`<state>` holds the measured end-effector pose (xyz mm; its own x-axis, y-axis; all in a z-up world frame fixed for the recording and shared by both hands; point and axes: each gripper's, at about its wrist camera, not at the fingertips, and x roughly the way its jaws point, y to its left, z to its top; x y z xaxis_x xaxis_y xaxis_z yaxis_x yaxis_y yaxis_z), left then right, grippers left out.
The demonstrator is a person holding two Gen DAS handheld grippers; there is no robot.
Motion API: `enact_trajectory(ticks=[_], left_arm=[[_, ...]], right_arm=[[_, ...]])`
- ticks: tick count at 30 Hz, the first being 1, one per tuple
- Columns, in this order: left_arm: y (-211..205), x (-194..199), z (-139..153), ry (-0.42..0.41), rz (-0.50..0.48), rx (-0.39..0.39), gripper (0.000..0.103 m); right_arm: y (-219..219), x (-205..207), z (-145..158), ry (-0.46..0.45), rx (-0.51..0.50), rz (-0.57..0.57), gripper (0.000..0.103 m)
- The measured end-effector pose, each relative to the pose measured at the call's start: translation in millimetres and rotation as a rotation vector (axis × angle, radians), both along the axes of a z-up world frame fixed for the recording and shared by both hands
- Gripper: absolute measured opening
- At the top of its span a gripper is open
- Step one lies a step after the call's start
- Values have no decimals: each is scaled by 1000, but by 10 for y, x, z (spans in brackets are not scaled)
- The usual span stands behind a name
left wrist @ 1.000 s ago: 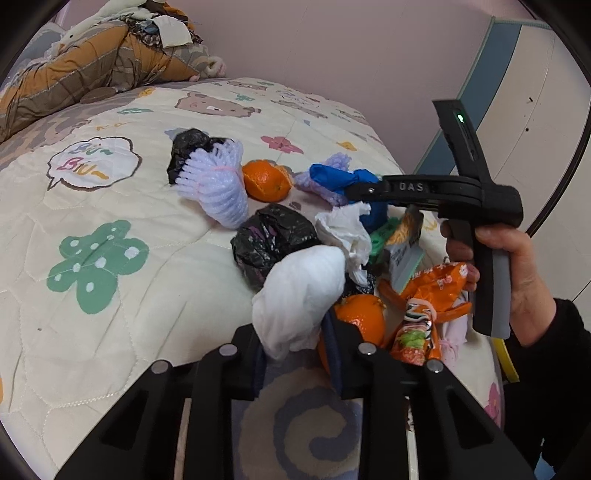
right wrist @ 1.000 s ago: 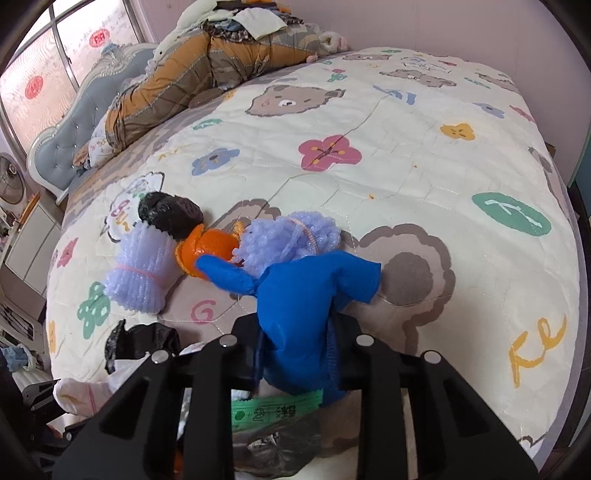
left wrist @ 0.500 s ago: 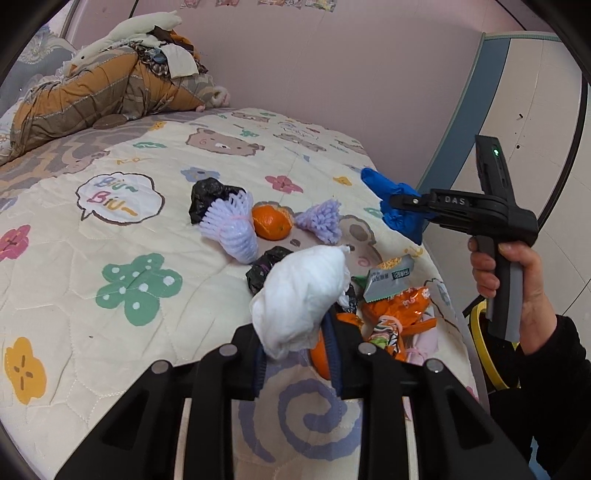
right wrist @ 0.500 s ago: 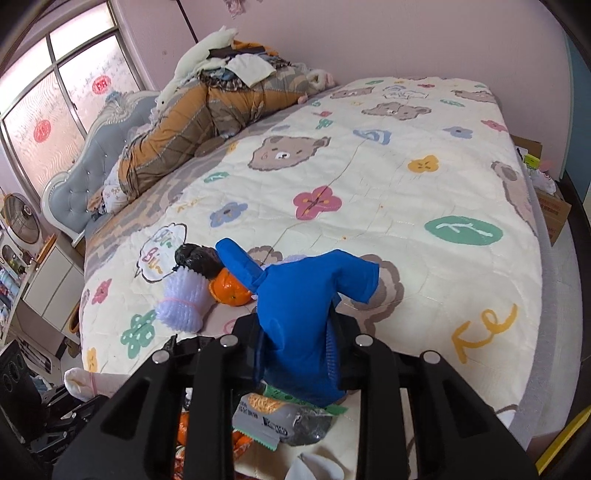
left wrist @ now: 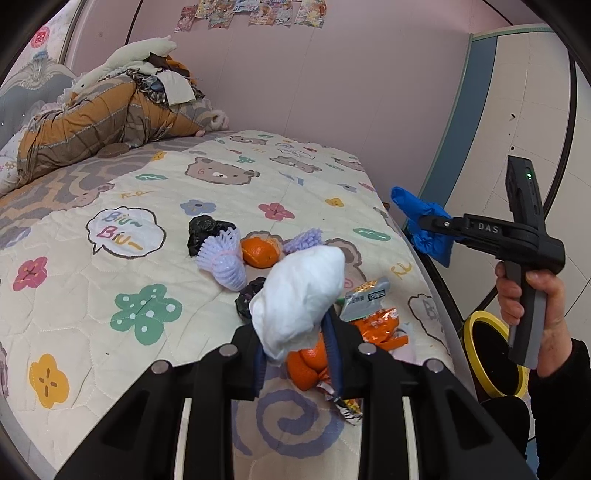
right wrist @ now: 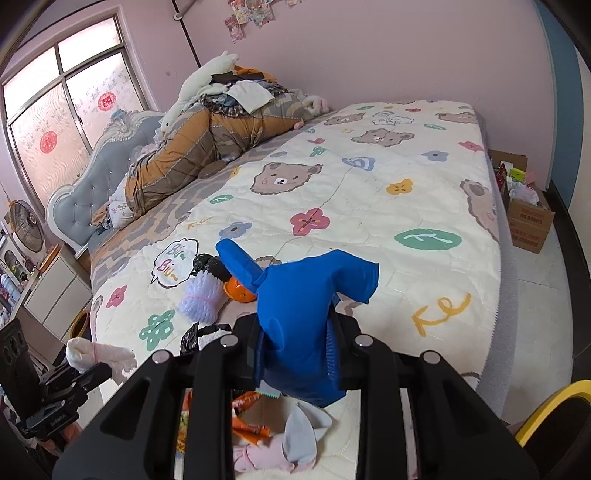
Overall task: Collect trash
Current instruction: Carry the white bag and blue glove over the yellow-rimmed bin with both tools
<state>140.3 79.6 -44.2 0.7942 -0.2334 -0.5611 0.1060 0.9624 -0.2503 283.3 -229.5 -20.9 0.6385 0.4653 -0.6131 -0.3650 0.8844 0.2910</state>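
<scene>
Gripping a blue bag [right wrist: 303, 317] in my right tongs [right wrist: 295, 360] and a white bag [left wrist: 301, 291] in my left [left wrist: 295, 360], I judge the yellow-rimmed bin [left wrist: 489, 356] off the bed's [left wrist: 74, 302] right edge nearer my right.

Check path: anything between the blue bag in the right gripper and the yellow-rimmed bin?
Nothing visible. The right gripper holds the blue bag in open air past the bed edge, above the yellow-rimmed bin.

place: home bedroom
bed: cartoon bear-and-flower quilt [right wrist: 406, 192], tufted grey headboard [right wrist: 77, 195]
bedding: rolled brown duvet [left wrist: 96, 125], clothes on top
walls: pink, posters [left wrist: 251, 14]
window: frosted panes [right wrist: 55, 122]
</scene>
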Motion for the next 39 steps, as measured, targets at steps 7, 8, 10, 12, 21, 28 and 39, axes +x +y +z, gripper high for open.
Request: enact_trajectory(ticks=[7,8,10,12,21,28,39], left_arm=[[-238,51,130,-1,-32,24,25],[-286,60,142,0,-37,28,25],[-381,98,171,0,-50,33,25],[-493,146,210,-2,-65,35,25],[-1110,236,421,-39,-163,44,25],[-1704,320,489,-22,-262,43,25],[-2616,394,467,22,-396,38,25]], right_arm=[[-319,-307,174,-32,-3,-38,25],[-368,-348,193,-33,-4,-45,25],[-491,-429,233,-38,-6,-64,25],[-608,-484,259,-39,-7,-80,25],[-1273,-845,374,-69,2,-182,25],[-1827,-1124,402,-68,-9,-278,25],[-2718,-1564,375,-40,-1,-456,25]])
